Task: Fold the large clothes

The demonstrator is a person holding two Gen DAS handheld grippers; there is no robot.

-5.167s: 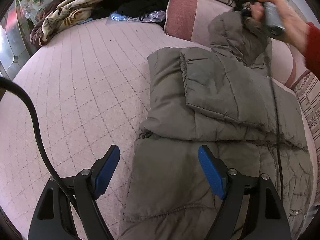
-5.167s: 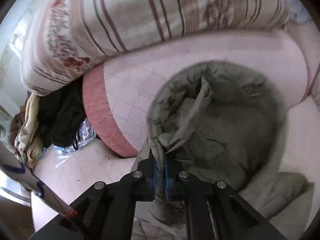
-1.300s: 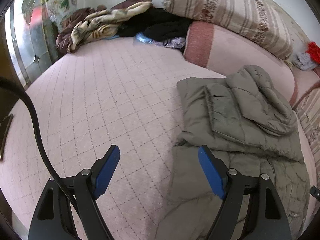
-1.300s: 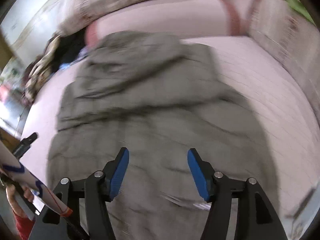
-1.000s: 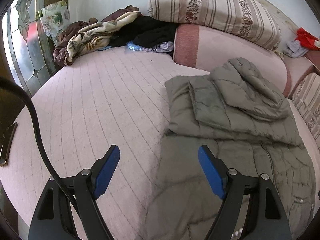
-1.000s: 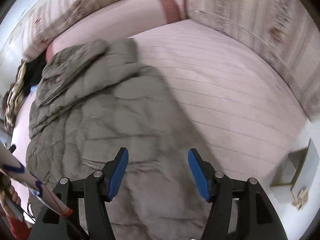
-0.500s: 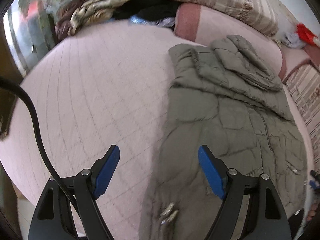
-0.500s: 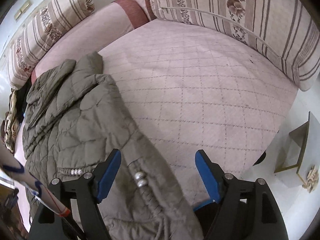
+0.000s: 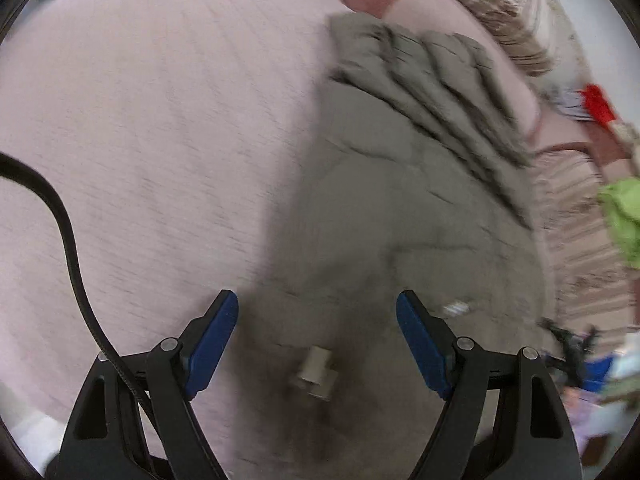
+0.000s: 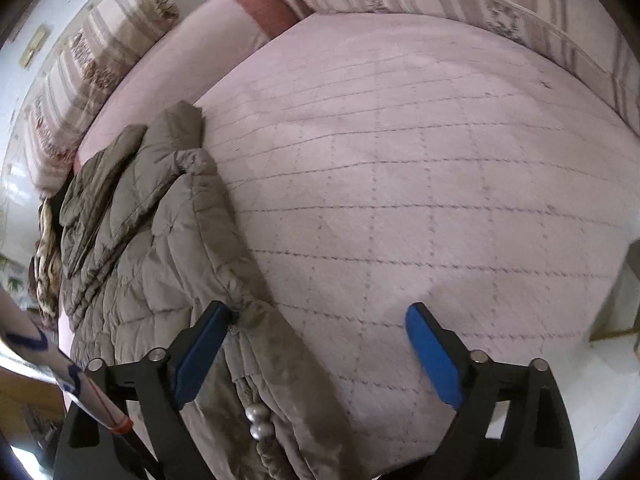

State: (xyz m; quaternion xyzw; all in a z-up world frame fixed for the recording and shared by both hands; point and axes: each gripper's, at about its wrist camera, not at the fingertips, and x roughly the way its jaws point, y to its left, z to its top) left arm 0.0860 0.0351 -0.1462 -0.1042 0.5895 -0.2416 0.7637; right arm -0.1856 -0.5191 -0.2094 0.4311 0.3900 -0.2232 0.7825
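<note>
A large olive-grey quilted jacket (image 9: 400, 208) lies flat on the pink quilted bed (image 9: 152, 128), its hood and sleeves folded onto the body at the far end. My left gripper (image 9: 318, 340) is open and empty, low over the jacket's near hem, where a cord toggle (image 9: 314, 372) lies between the jaws. The view is motion-blurred. In the right wrist view the jacket (image 10: 152, 248) runs along the left. My right gripper (image 10: 316, 348) is open and empty over the hem's right corner, its left finger (image 10: 200, 348) at the jacket's edge. Silver beads (image 10: 258, 420) hang at the hem.
Striped pillows (image 10: 460, 4) and a pink bolster (image 10: 208, 40) line the far side of the bed. A red cloth (image 9: 598, 98) and a green cloth (image 9: 624, 216) lie at the right. The bed's edge and pale floor (image 10: 600, 368) show at lower right.
Both grippers have come down toward the jacket's near hem, and the left one has swung right. Both stay open. The right gripper let go of the hood several seconds ago.
</note>
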